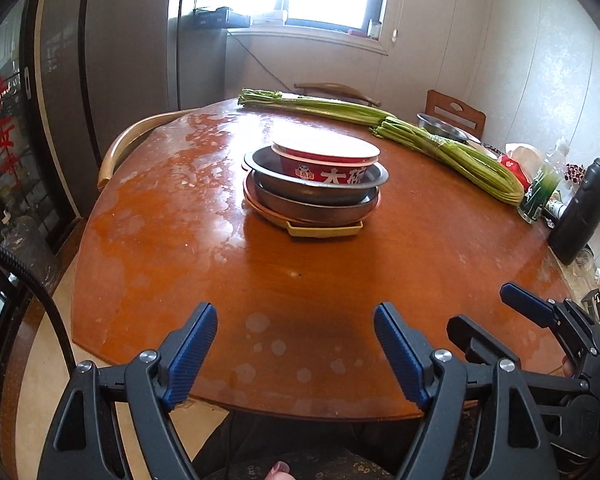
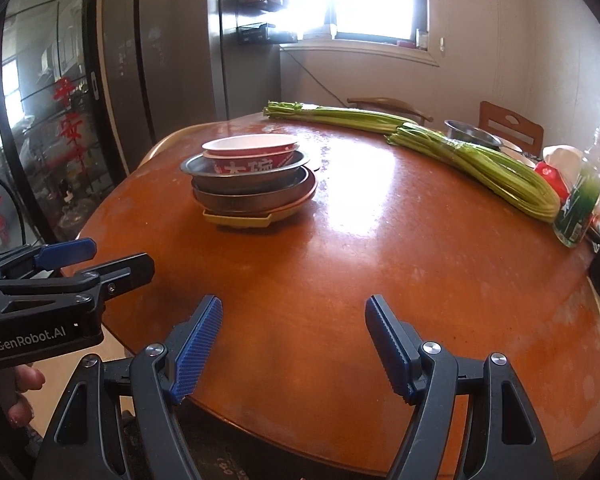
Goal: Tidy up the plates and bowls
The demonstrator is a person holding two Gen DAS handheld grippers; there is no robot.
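Over the near table (image 1: pixel 340 280) edge I hold both grippers side by side, tilted downward; left gripper (image 1: pixel 296 350) jaws apart, empty. Right gripper (image 2: pixel 294 344) jaws apart too, empty; stacked bowls (image 1: pixel 316 184) sit well ahead.

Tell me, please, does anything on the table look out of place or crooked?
The stack of dishes is not neat: the red paper bowl on top sits off-centre in the metal bowl, and the yellow tray at the bottom sticks out. Two bundles of green stalks lie bare on the table. Nothing is spilled.
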